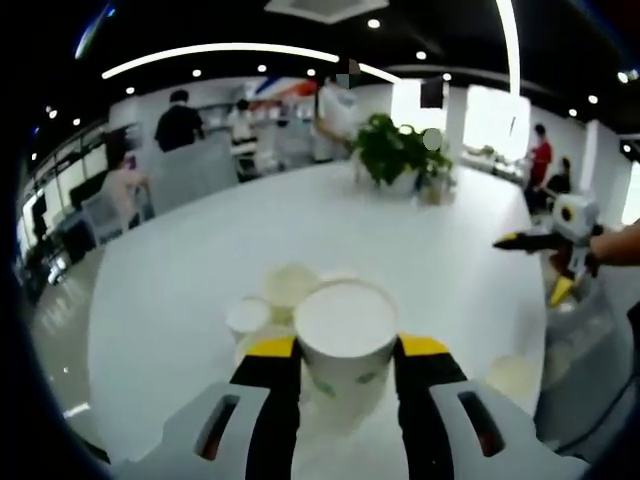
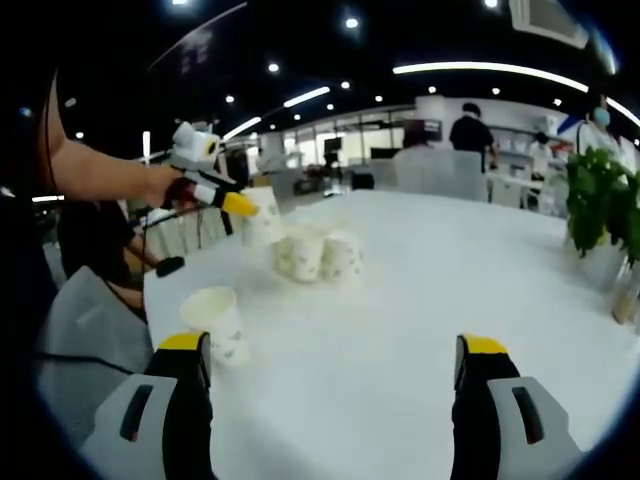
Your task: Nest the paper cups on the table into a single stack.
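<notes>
Cup (image 1: 345, 335) sits pinched between my left gripper (image 1: 348, 352) jaws, just over the cluster of cups (image 1: 280, 300) on the white table (image 1: 180, 290). Squeezing harder could crush its thin wall; lowering it off-centre could topple the cluster. My right gripper (image 2: 338, 372) is spread wide, holding nothing, with a lone cup (image 2: 215, 320) near its left jaw. Beyond the cluster stands a potted plant (image 1: 400, 150).

Left gripper view: close above round white table (image 1: 180, 290), facing leafy green potted plant (image 1: 398, 150) | Right gripper view: low, table edge, facing across | Shared: white paper cups (image 2: 312, 254).
</notes>
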A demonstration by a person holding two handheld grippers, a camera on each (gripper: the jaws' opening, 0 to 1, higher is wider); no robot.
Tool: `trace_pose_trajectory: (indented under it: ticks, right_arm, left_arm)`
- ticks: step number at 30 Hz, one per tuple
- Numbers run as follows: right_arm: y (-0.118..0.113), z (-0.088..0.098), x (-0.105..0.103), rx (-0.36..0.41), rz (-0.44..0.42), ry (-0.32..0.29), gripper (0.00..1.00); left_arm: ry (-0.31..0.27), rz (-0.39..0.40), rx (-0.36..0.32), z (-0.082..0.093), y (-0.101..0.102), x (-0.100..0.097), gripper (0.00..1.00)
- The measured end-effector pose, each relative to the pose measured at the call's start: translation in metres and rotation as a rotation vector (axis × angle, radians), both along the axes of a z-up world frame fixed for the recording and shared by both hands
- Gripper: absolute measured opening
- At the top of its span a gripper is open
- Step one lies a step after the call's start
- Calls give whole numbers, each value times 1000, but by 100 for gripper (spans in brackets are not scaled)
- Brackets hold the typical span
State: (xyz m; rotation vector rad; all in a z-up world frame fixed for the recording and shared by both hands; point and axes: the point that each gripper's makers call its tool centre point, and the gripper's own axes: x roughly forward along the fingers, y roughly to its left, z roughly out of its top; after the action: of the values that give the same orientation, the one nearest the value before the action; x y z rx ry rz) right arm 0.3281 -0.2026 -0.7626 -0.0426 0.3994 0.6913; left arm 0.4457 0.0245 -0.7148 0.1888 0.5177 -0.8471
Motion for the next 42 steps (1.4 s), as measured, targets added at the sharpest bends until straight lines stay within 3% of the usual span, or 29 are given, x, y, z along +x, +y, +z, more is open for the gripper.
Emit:
trace_pose_trajectory:
  ticks: [8, 27, 42]
  right_arm:
    - [1, 2, 0, 1, -1, -3, 100]
    - [3, 4, 1, 3, 1, -9, 100]
    - [5, 7, 4, 2, 5, -17, 100]
  left_arm:
    - [-3, -17, -15, 11, -5, -3, 34]
    - [-77, -15, -38, 59, -4, 13, 34]
    - [-67, -28, -22, 58, 0, 13, 34]
